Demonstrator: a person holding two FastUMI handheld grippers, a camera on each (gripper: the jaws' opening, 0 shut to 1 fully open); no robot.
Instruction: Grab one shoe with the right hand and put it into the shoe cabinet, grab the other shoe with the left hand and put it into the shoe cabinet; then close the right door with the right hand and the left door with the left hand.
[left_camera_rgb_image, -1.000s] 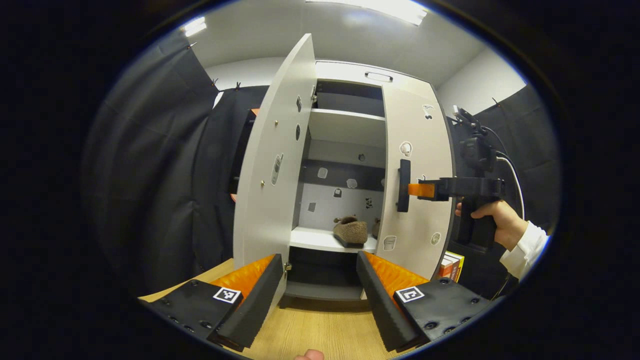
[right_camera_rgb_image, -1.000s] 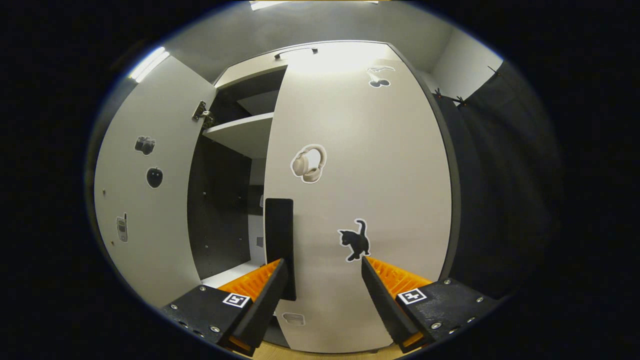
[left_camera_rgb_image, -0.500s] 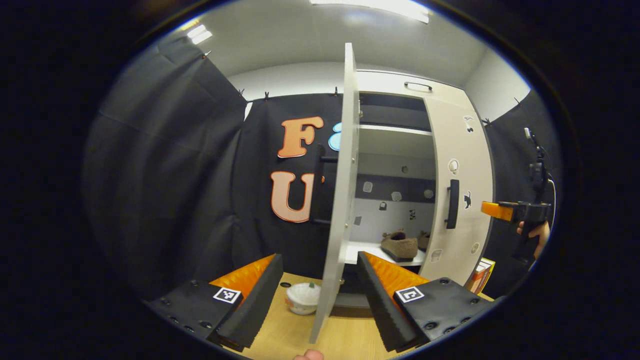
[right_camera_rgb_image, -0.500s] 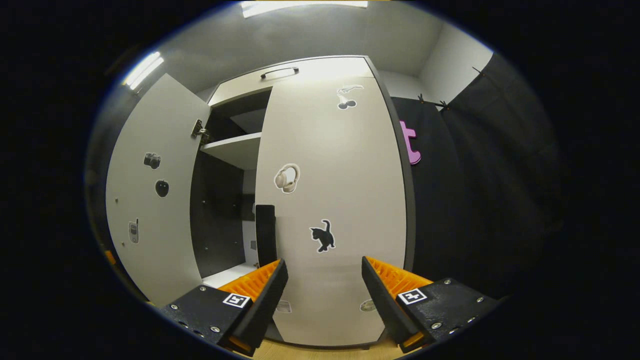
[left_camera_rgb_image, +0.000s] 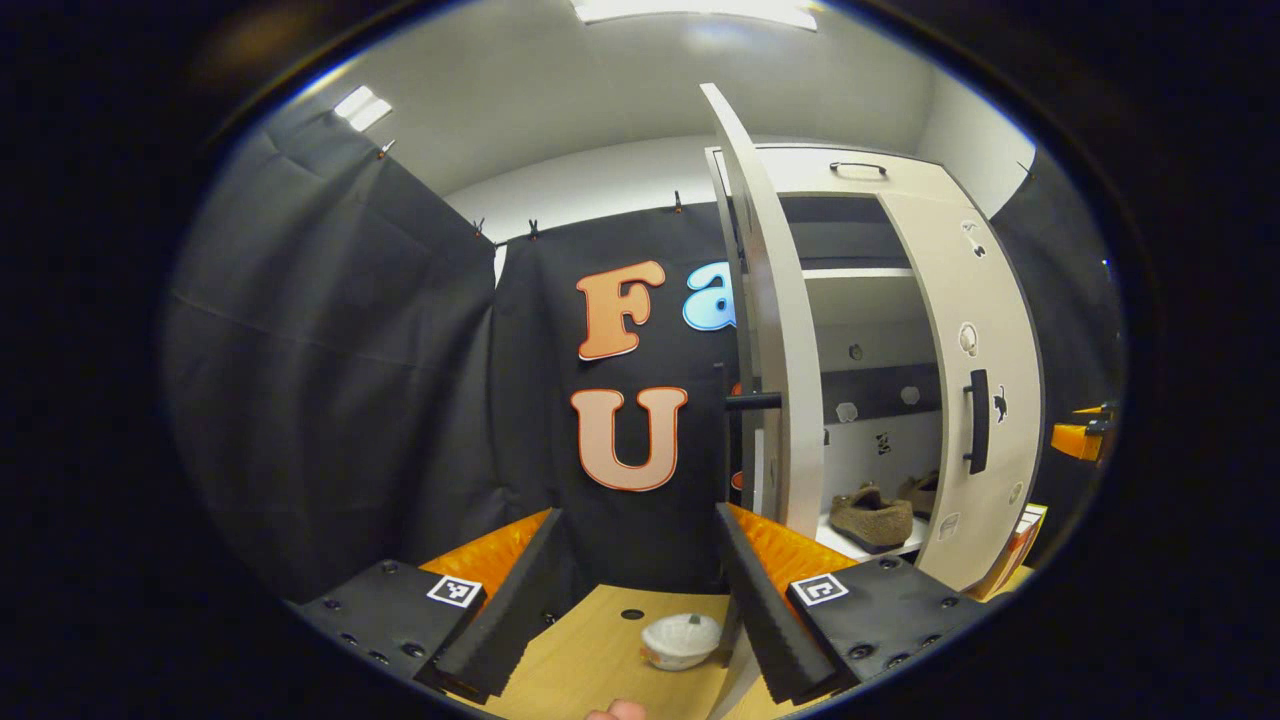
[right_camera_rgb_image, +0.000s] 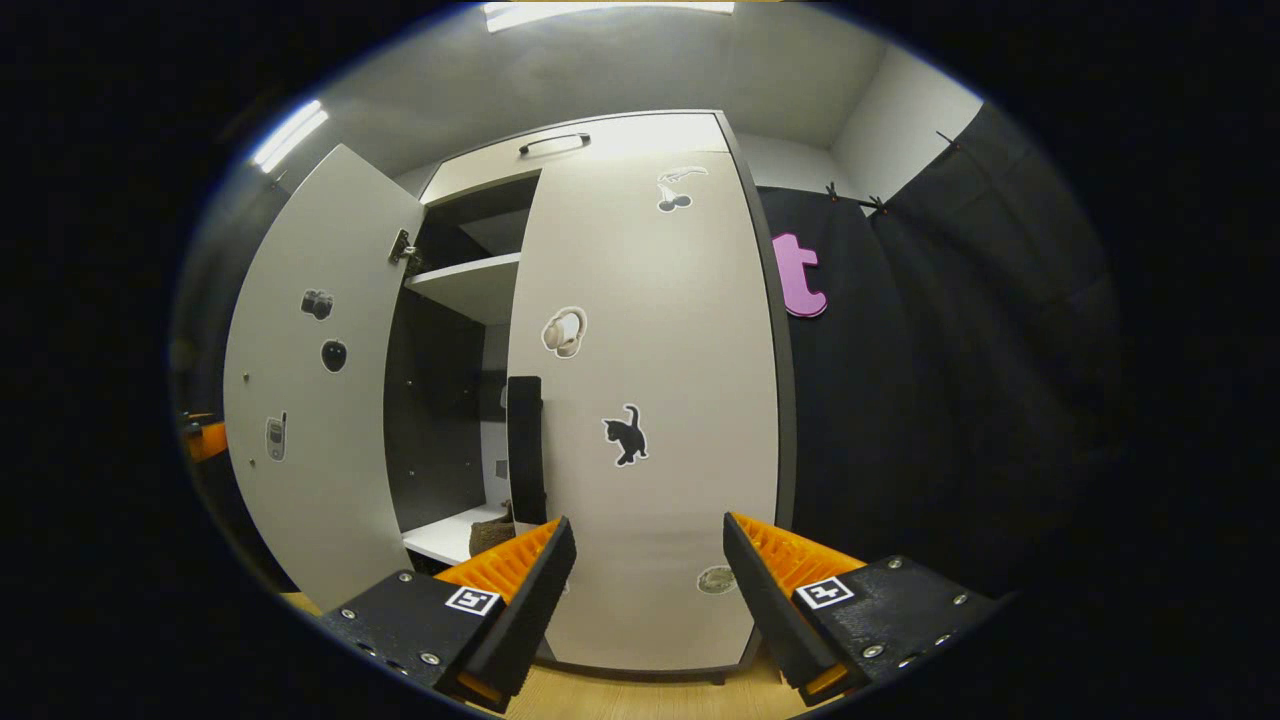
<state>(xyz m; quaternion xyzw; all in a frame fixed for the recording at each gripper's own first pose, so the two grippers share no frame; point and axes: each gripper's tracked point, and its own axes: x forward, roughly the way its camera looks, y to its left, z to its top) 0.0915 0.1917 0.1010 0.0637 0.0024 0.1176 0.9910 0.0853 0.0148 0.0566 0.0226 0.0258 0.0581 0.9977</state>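
So the shoe cabinet (right_camera_rgb_image: 600, 150) is the thing to orient by here. In the right gripper view its right door (right_camera_rgb_image: 650, 420) sits flush against the cabinet front, stickers and all, with the dark handle (right_camera_rgb_image: 525, 450) along its left edge. The left door (right_camera_rgb_image: 310, 400) stands swung out wide, so the inside is open to see between the two doors. Both shoes are inside on the white shelf (left_camera_rgb_image: 840, 540): in the left gripper view one brown shoe (left_camera_rgb_image: 872, 515) lies at the front of that shelf and the other shoe (left_camera_rgb_image: 925, 492) is just behind it, partly hidden by the right door. The left hand-held gripper (left_camera_rgb_image: 640, 560) is open with nothing between its fingers; it points at the outer side of the left door, which shows nearly edge-on just right of its right finger. A small white bowl (left_camera_rgb_image: 680, 640) sits on the table (left_camera_rgb_image: 590, 660) right in front of the cabinet's left door, between the fingers of that gripper. The right hand-held gripper (right_camera_rgb_image: 648, 565) is open too, gripping nothing, hanging in front of the lower part of the right door, apart from the handle. A stack of books (left_camera_rgb_image: 1025, 545) leans just right of the cabinet.
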